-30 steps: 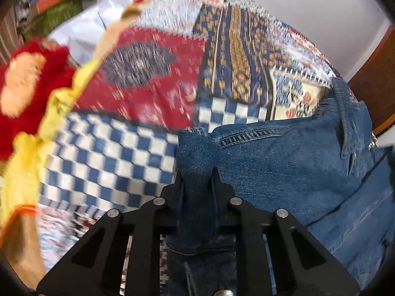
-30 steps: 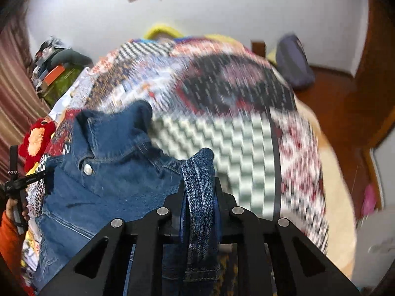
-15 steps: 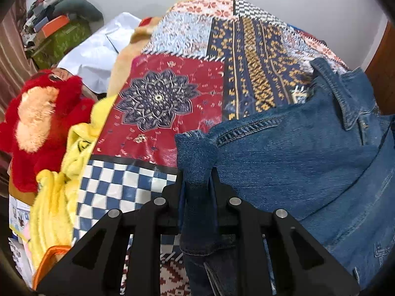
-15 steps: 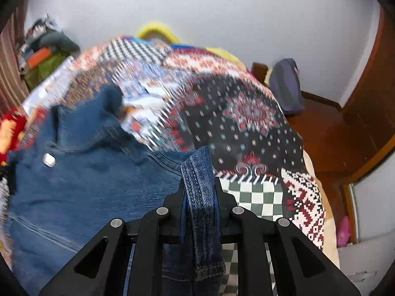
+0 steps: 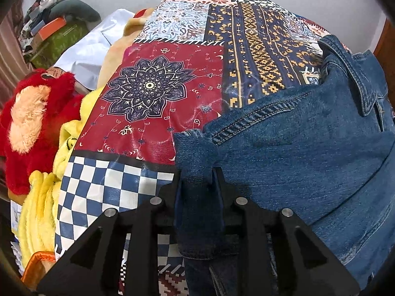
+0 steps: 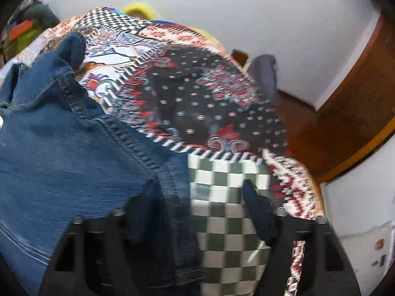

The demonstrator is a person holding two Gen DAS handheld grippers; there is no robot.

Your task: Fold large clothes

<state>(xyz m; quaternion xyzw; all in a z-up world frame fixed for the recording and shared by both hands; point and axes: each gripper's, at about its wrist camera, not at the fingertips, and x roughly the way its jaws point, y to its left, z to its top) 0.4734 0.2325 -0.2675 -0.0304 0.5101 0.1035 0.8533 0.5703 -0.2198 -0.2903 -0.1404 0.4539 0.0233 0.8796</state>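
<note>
Left gripper clenched on a bunched fold of the denim jacket, fabric pinched between both fingers and hanging down behind them, same hold as half a second ago. Right gripper now spread wide, fingers well apart with the green-checked patch of the quilt showing between them; half a second ago clamped on a denim edge, so a release just made. That denim edge now slack beside the left finger of the right gripper, draped over it rather than pinched, though motion blur in the right wrist view makes actual contact hard to judge. Beyond the grippers, jacket spread across the patchwork quilt, collar lying toward the far side, a metal button just visible at the frame edge. Further out, a red plush toy and a yellow blanket at the bed's left edge, a dark bag against the wall to the right. Probably one side of the garment just laid down, the other corner yet to be set; fold not complete. Risk, as a judgement: released edge slumping out of line while the left side stays lifted, stiff denim tending to spring back rather than lie flat
</note>
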